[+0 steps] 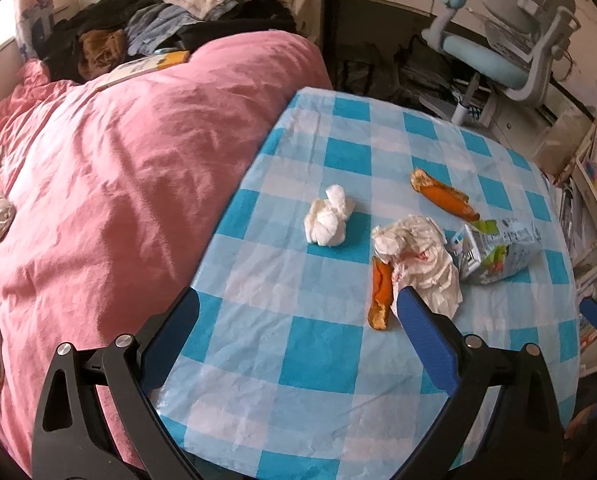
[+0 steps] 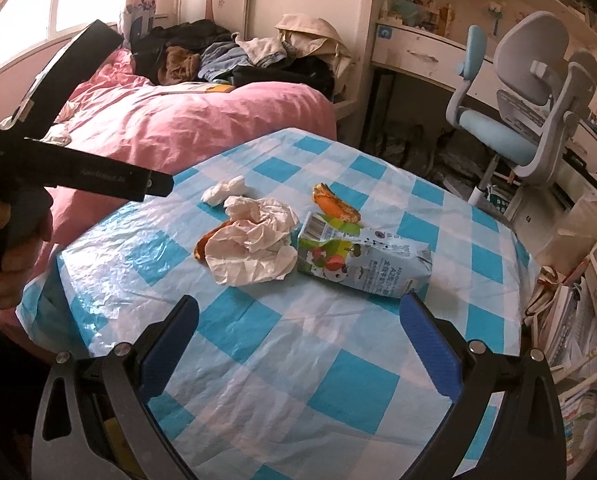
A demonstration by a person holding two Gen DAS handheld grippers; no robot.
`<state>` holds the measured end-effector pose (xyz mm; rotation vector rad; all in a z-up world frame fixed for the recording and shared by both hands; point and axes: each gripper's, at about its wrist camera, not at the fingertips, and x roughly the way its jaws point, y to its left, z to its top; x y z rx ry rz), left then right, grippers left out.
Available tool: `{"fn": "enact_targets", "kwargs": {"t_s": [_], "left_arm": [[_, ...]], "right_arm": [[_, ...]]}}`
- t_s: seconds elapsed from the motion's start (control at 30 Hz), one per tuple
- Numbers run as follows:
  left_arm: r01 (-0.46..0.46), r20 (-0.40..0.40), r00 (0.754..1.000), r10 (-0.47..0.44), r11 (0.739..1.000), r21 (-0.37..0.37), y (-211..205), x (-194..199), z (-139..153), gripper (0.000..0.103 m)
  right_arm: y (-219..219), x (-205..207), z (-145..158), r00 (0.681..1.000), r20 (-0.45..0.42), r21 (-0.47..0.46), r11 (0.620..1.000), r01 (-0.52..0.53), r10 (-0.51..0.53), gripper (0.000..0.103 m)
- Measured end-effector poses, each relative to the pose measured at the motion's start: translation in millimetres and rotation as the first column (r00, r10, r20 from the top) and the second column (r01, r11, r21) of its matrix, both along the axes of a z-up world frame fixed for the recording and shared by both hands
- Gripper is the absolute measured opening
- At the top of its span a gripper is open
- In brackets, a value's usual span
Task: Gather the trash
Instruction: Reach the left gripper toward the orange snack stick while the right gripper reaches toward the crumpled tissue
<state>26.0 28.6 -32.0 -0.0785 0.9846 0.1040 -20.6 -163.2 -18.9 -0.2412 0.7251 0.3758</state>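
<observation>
Hovering above the near edge of the table, the left gripper has its jaws spread wide and holds nothing. The right gripper is likewise released and empty over the near part of the checked tablecloth.

All trash lies on the far half of the table. In the left wrist view:
- A balled white tissue sits alone, left of the other items.
- A crumpled napkin lies at the centre, just beyond the right finger of the left gripper.
- One orange peel strip lies touching the napkin's left edge, its long axis running near to far.
- A second peel strip lies farther away, its long axis running diagonally from far-left to near-right.
- A flattened milk carton lies on its side, right of the napkin.

In the right wrist view, the carton has its long axis running left to right, its left end touching the napkin. The pink bed cover borders the table on the left. A desk chair stands far right.
</observation>
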Motion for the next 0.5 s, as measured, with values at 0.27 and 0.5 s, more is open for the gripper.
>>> {"fn": "enact_targets", "kwargs": {"t_s": [0.27,0.5], "left_arm": [[0.079,-0.074,0.994,-0.076,0.996,0.043,-24,12,-31,0.095],[0.042,-0.062,0.997,-0.04,0.998,0.037,-19,21,-33,0.094]], "right_arm": [[-2,4,-2,1.0,-0.015,0.006,1.0,0.013,-0.013,0.096],[-10,8,0,1.0,-0.013,0.023,0.999,0.029,-0.029,0.096]]}}
